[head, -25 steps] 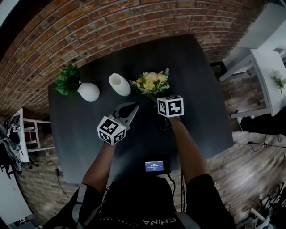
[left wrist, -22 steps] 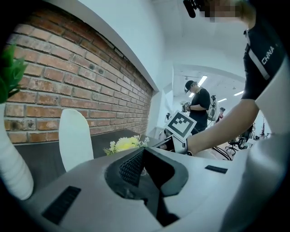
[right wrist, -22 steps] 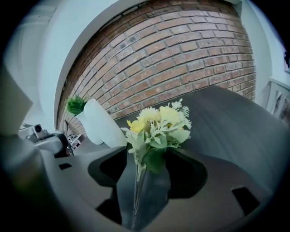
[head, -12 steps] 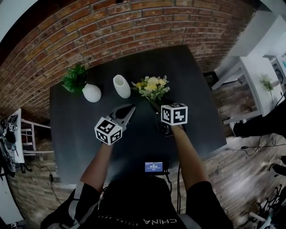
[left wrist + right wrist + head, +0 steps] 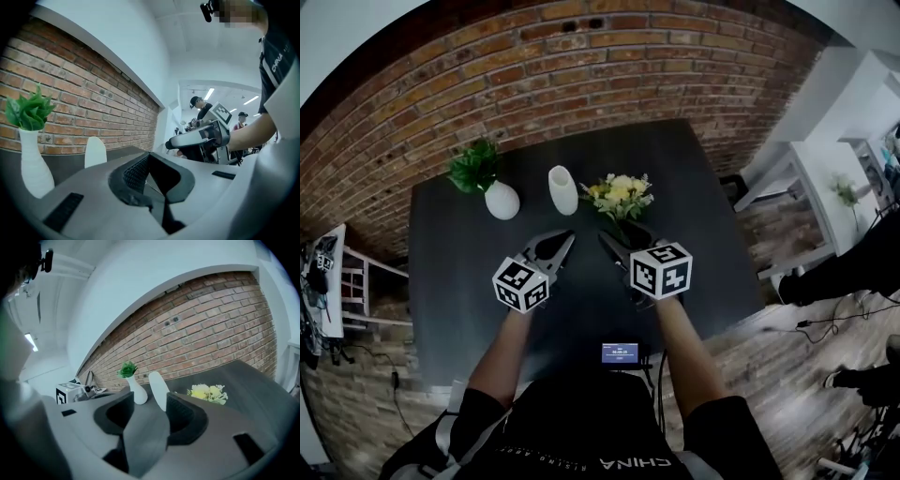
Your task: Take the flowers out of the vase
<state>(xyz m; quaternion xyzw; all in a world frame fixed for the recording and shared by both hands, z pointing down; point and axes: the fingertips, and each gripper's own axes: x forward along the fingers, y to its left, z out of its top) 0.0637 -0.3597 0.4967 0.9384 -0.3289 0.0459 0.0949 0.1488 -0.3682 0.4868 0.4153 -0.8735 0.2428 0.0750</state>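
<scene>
A yellow and white bunch of flowers (image 5: 619, 195) lies on the dark table (image 5: 450, 281), just right of an empty tall white vase (image 5: 563, 190). The right gripper view has both too: flowers (image 5: 208, 393), vase (image 5: 158, 389). My right gripper (image 5: 607, 241) hovers in front of the flowers and apart from them. Its jaws are open and empty (image 5: 150, 401). My left gripper (image 5: 565, 237) hangs beside it, in front of the tall vase. Its jaws are shut on nothing (image 5: 147, 161).
A round white vase (image 5: 502, 200) with a green plant (image 5: 473, 167) stands left of the tall one. A small screen device (image 5: 620, 353) sits at the table's near edge. A brick wall runs behind the table; a white table (image 5: 825, 178) stands at the right.
Both grippers have risen and drawn back toward me. The right gripper has come away from the flowers, which stay lying on the table.
</scene>
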